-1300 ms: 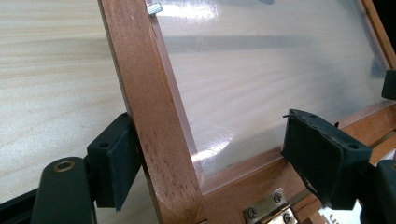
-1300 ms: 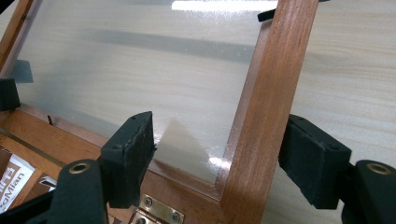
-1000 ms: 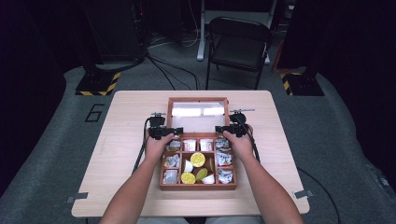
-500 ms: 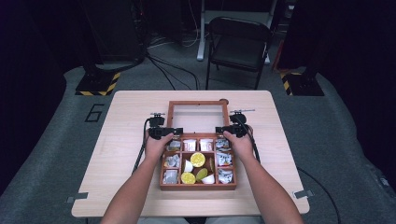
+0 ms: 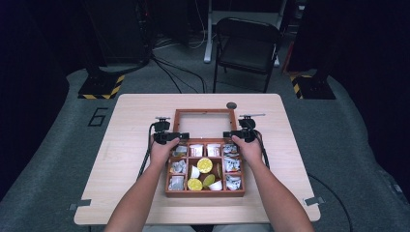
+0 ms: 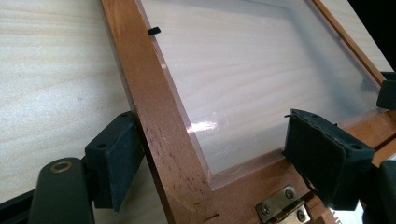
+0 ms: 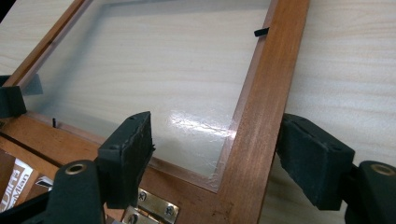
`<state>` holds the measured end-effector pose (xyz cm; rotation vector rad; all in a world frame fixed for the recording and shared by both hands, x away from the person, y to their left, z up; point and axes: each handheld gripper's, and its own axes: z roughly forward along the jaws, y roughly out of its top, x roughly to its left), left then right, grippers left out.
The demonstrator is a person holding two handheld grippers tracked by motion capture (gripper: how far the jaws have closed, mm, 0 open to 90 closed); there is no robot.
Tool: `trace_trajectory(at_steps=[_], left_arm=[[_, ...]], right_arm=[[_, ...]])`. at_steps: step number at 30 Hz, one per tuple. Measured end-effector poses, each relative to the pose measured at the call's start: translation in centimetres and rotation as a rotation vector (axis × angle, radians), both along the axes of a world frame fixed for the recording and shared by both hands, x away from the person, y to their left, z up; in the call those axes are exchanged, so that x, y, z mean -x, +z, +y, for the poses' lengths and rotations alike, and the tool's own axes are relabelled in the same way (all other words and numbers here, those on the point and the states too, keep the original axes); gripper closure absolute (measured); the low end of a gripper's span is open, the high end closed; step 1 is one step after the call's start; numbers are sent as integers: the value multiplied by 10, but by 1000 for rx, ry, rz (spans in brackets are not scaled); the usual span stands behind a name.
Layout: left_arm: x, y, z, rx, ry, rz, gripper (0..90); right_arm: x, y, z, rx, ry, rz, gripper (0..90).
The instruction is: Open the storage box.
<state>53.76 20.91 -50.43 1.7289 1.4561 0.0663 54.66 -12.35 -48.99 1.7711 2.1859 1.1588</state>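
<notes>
A: High view, nearest first: the wooden box [image 5: 205, 192] sits mid-table, its lid [image 5: 205, 113] laid open flat behind it.

B: The left gripper [image 6: 210, 156] and right gripper [image 7: 212, 149] each straddle a lid rail, jaws wide, not pinching.

A: An uneven lift could twist the hinge [image 7: 154, 205].

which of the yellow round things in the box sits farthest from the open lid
The yellow one in the front row of the box, left of centre. The other yellow one sits a row further back, closer to the lid.
</notes>
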Motion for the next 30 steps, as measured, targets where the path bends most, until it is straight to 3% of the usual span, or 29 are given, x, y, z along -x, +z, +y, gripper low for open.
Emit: trace_trajectory(at_steps=[10, 26, 28, 30], left_arm=[[0, -1, 1, -1, 5, 12, 204], [1, 0, 2, 11, 19, 15, 222], [1, 1, 2, 7, 24, 18, 230], [3, 4, 5, -23, 24, 5, 244]], right_arm=[[0, -1, 0, -20, -22, 31, 266], [0, -1, 0, -24, -36, 42, 276], [1, 0, -2, 1, -30, 11, 299], [3, 3, -3, 22, -32, -5, 302]])
